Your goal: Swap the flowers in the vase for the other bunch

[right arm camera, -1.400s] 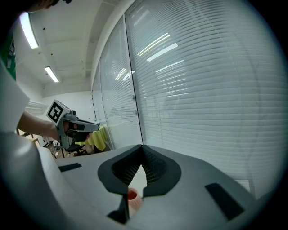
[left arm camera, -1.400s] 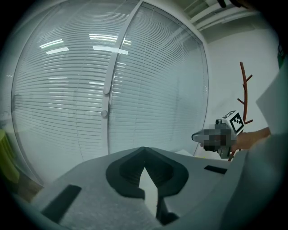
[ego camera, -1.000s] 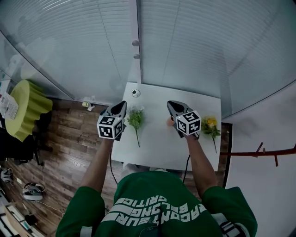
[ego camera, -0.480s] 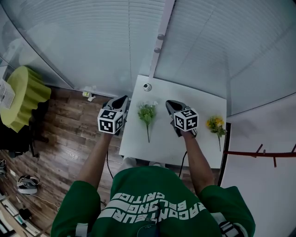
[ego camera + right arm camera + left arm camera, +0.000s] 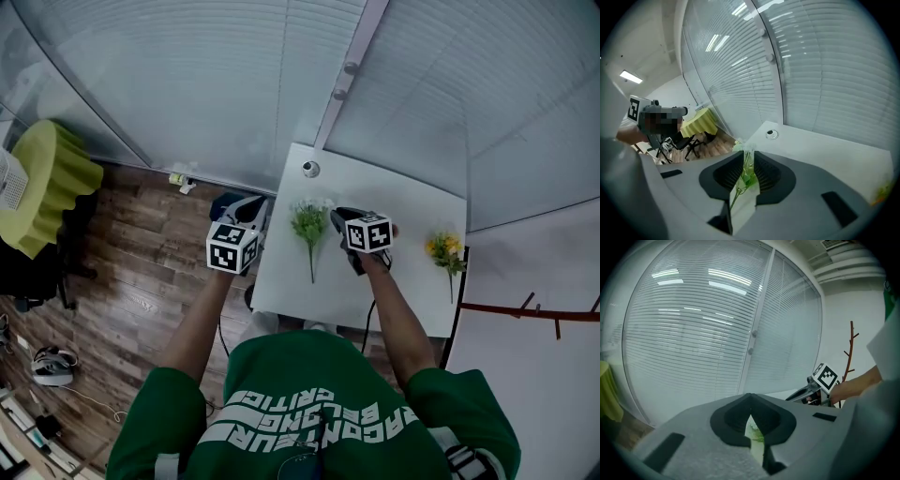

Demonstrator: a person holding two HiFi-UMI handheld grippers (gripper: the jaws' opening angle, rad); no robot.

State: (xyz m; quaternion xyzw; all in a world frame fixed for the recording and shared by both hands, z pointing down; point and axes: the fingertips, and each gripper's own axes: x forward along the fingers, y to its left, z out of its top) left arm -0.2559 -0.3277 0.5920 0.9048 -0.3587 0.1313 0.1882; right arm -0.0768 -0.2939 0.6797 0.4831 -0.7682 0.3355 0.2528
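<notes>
A green bunch with small white blooms (image 5: 309,225) lies on the white table (image 5: 412,202), stem toward me. A yellow bunch (image 5: 445,251) lies near the table's right edge. No vase shows in any view. My right gripper (image 5: 337,218) hovers just right of the green bunch; its jaws have just been opening and stand a narrow crack apart, and the green bunch (image 5: 740,180) shows through the gap, not pinched. My left gripper (image 5: 251,211) hangs at the table's left edge with its pads meeting, and a sliver of the green bunch (image 5: 757,434) shows behind them.
A round cable grommet (image 5: 310,169) sits at the table's far left corner. Glass walls with blinds (image 5: 234,84) stand behind the table. Wooden floor (image 5: 141,272) and a yellow-green covered table (image 5: 52,183) lie to the left. A reddish branch stand (image 5: 525,309) is at the right.
Both grippers have come down toward the table. The right one has swung left, close to the green bunch, and its jaws show a slight gap. The head view has shifted.
</notes>
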